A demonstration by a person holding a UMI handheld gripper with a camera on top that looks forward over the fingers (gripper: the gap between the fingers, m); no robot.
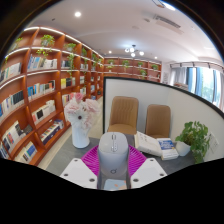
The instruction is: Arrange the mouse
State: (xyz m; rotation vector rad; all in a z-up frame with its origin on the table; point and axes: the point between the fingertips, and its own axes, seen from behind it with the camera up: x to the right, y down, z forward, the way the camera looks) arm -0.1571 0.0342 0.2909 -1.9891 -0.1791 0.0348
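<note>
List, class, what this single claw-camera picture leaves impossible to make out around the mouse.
- Mouse: its front end and underside, hidden by its own body and the claw, gripper view.
- Book: cover text too small.
- Vase: its base, cut off by the partition.

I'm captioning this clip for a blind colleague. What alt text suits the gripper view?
A grey computer mouse sits between the claw's two pink-padded fingers. Beyond it on the white table are a vase of pink flowers, an open book and a potted plant, with two tan chairs and library bookshelves behind.
</note>
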